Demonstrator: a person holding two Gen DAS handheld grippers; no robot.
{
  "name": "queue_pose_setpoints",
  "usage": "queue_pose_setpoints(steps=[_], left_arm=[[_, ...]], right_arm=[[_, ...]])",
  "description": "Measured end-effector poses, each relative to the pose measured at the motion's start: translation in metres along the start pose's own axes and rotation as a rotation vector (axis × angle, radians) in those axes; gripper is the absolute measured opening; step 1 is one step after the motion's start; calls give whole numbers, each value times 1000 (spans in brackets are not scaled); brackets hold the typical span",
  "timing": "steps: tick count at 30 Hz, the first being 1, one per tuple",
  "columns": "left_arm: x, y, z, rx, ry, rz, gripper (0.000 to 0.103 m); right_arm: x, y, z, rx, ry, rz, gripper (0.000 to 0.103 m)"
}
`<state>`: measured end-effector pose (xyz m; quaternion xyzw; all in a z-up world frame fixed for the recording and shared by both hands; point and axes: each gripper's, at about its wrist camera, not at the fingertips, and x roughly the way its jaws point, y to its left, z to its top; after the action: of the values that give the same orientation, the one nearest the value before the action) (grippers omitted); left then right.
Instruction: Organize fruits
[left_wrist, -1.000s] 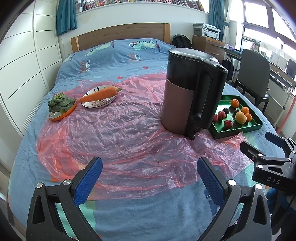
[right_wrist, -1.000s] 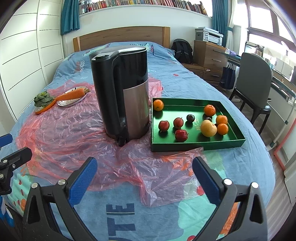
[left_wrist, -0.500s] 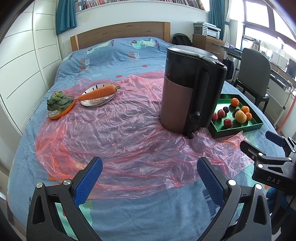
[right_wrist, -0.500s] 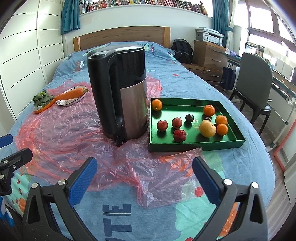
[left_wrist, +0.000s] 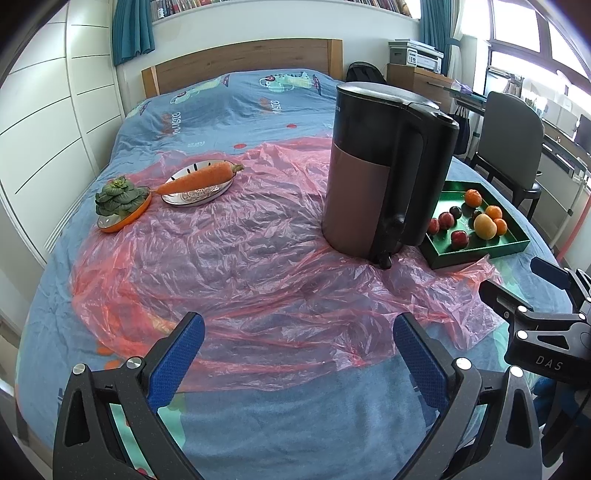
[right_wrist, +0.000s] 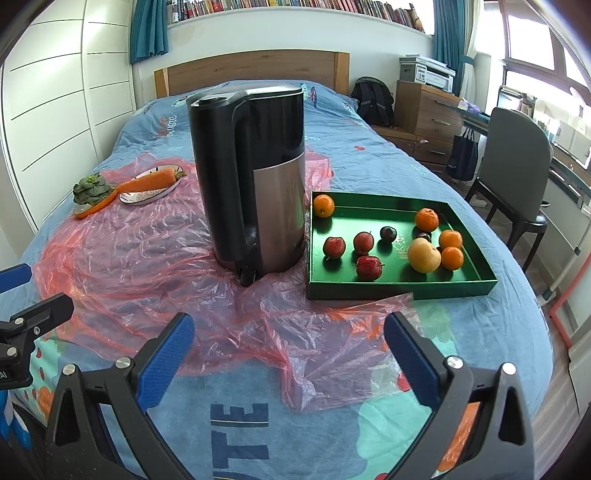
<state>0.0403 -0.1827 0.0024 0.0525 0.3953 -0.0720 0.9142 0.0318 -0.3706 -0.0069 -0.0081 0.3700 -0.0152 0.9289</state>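
- As both views show, the bed (right_wrist: 480, 177) carries everything: a pink plastic sheet (right_wrist: 147, 251) spread across the blue cover, and on it the other things.
- Kettle (right_wrist: 255, 177): upright at mid-bed, just left of the tray. From the left wrist view it stands between that gripper and the tray, hiding the tray's near-left part.
- Tray (right_wrist: 402, 288): green, shallow, rectangular, long axis running left to right in the right wrist view. It lies ahead and slightly right of the right gripper (right_wrist: 288, 345), with bare sheet between them; it lies far right of the left gripper (left_wrist: 297, 345).
- Fruits, all inside the tray: one orange (right_wrist: 324, 205) alone at the far-left corner; three red fruits (right_wrist: 363, 242) and two dark plums (right_wrist: 388, 233) in the middle; a yellow pear (right_wrist: 424, 254) with three more oranges (right_wrist: 452, 257) clustered at the right.
- Judgement: the right gripper is the nearer one, with an open line to the fruit. The fruits lie loosely mixed; whether this is a sorted or an unsorted layout cannot be settled here.
- Two dishes at far left, well apart from the tray: a carrot (left_wrist: 201, 179) on a metal plate (left_wrist: 195, 195) and a green vegetable (left_wrist: 118, 195).
- Both grippers: jaws spread wide, holding nothing, hovering low over the bed's near edge.
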Motion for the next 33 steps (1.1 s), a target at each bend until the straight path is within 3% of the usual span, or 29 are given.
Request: queue_pose_setpoints(steps=[33], left_arm=[[-6,1,-1,2,-17,15,100]], right_arm=[[-5,12,5,-63,-7,38,103]])
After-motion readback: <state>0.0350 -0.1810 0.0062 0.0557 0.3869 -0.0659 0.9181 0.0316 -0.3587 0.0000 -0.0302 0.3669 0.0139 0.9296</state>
